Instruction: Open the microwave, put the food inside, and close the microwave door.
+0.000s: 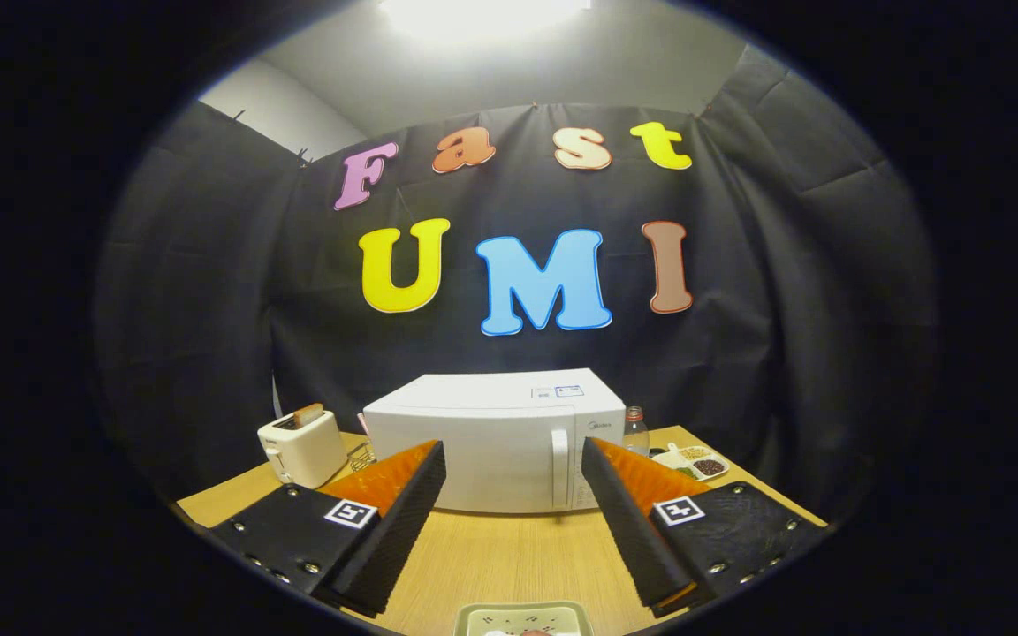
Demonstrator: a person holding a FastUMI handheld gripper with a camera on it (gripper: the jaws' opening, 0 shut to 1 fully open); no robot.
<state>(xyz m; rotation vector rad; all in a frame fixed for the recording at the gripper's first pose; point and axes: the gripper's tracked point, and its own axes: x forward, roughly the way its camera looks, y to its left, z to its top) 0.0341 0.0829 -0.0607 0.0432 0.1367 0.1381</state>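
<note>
The gripper point(513, 459) is held wide open above the light wooden table point(509, 556), nothing between its fingers. Beyond them a white box-shaped microwave point(482, 442) is seen with its door closed; its small logo cannot be read. A pale square food dish point(522, 618) lies just below the fingers. A white toaster point(301, 446) stands beside the microwave.

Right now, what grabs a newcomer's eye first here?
The white microwave, door closed, sits mid-table straight beyond the open gripper, whose jaws stand wide apart and hold nothing. A toaster with a slice sticking up stands to its left, and a plate of food lies on the wooden table nearest the camera.
</note>
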